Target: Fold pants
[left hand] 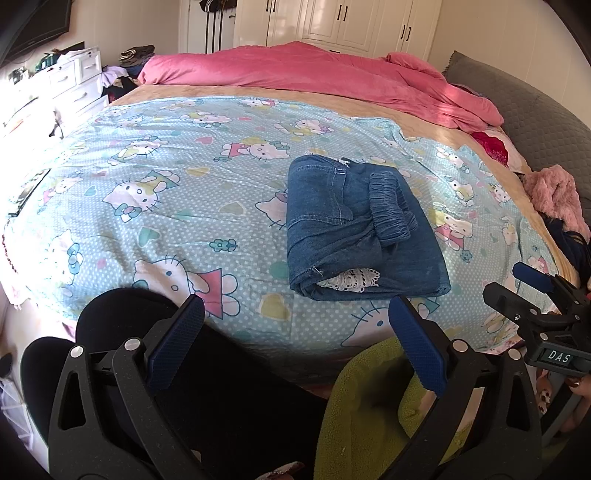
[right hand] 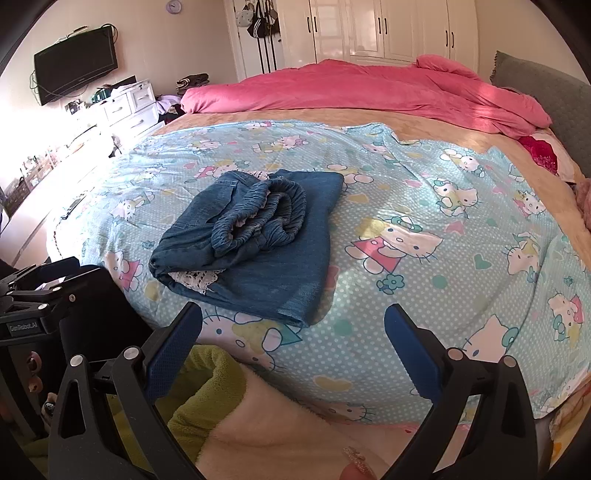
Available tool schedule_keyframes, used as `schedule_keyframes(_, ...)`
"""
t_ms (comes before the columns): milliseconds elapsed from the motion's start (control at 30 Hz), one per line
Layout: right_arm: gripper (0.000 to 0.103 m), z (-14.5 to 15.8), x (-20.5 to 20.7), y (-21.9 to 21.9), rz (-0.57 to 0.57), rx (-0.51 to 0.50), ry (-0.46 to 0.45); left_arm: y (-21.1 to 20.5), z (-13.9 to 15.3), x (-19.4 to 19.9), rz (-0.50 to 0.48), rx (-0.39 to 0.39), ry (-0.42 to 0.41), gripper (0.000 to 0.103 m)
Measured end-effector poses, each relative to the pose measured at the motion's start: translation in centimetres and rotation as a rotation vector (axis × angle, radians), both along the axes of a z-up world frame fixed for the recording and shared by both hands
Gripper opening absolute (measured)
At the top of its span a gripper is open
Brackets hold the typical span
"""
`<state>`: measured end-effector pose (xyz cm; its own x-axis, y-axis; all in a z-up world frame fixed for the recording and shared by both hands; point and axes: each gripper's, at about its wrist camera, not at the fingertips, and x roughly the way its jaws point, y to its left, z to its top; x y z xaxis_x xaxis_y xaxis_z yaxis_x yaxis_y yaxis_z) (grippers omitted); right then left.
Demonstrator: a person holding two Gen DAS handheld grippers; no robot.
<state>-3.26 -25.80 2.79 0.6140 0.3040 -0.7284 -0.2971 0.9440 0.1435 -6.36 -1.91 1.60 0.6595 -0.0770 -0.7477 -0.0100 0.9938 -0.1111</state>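
The bed (left hand: 110, 155) fills both views, spread with a pale blue cartoon-cat sheet (right hand: 424, 280), with a pink duvet (left hand: 295, 70) bunched along its far side and white wardrobes (right hand: 388, 29) behind. On the sheet, toward the near edge, lie the pants (left hand: 354, 236): blue denim, already folded into a squat bundle, seen ahead and to the right from the left wrist view and ahead and to the left from the right wrist view. They look like soft, fairly thick cloth, limp rather than stiff, light enough for one gripper to lift but likely to sag and unfold if taken by a single layer. The gathered elastic waistband (right hand: 266, 214) sits loosely on top and would probably slide off first, and a strip of white lace (right hand: 194, 277) peeks from the near fold, thin and easy to snag. The best hold, as I judge it, is the thick folded edge at the near side, pinching all layers together, with the second gripper at the opposite corner to keep the stack square. The left gripper (left hand: 295, 343) and the right gripper (right hand: 293, 350) both hang at the near edge of the bed, jaws spread wide and holding nothing, each well short of the denim. The fold looks nearly done, perhaps needing only a tidy tuck of the waistband.
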Motion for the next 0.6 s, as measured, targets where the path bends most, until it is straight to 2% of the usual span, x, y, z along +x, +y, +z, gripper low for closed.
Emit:
schedule_keyframes(433,0.099,-0.3,0.2,-0.5,-0.02,-0.011,0.004,-0.1,-0.3,0.2,-0.003,0.015,0.014,0.094)
schedule_keyframes(533,0.099,-0.5,0.4,-1.0,-0.034,-0.014,0.005,0.2,-0.6,0.5,0.024,0.032,0.027,0.094)
schedule_keyframes(600,0.099,-0.8,0.5,-1.7,-0.052,-0.014,0.005,0.8,-1.0,0.8,0.043,0.007,0.047,0.094)
